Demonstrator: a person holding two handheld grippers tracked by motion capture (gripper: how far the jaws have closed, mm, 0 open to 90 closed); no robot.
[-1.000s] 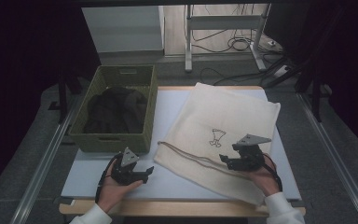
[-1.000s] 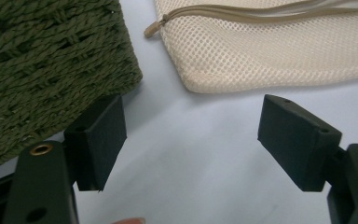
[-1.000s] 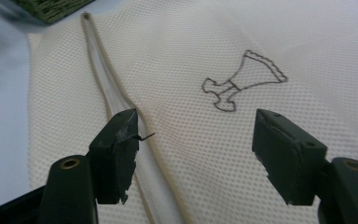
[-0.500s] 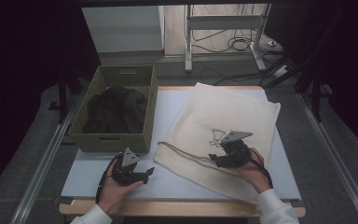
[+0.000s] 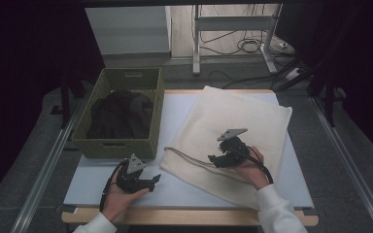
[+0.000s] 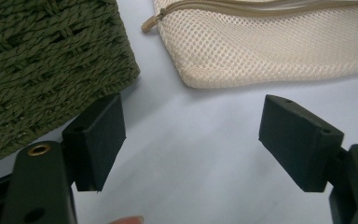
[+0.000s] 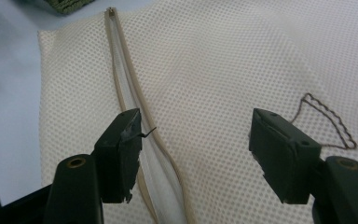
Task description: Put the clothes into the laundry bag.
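A cream mesh laundry bag [image 5: 243, 121] lies flat on the right half of the table, its tan zipper [image 5: 194, 162] running along the near left edge. The zipper [image 7: 130, 116] is partly parted in the right gripper view, with the bag's mesh [image 7: 214, 70] spread behind it. My right gripper [image 5: 215, 160] hovers over the bag beside the zipper, open and holding nothing. My left gripper [image 5: 154, 180] rests low near the table's front, open, between the woven basket corner [image 6: 51, 60] and the bag's corner [image 6: 242, 51]. The zipper pull [image 6: 150, 24] lies at that corner.
An olive woven basket [image 5: 151, 116] with dark clothes [image 5: 121, 114] inside stands at the table's back left. A small brown printed mark [image 7: 328, 123] shows on the bag. Bare pale table surface [image 5: 92, 179] lies along the front left.
My right gripper has travelled left and a little forward across the bag, from its right part to beside the zipper. The left gripper has stayed put.
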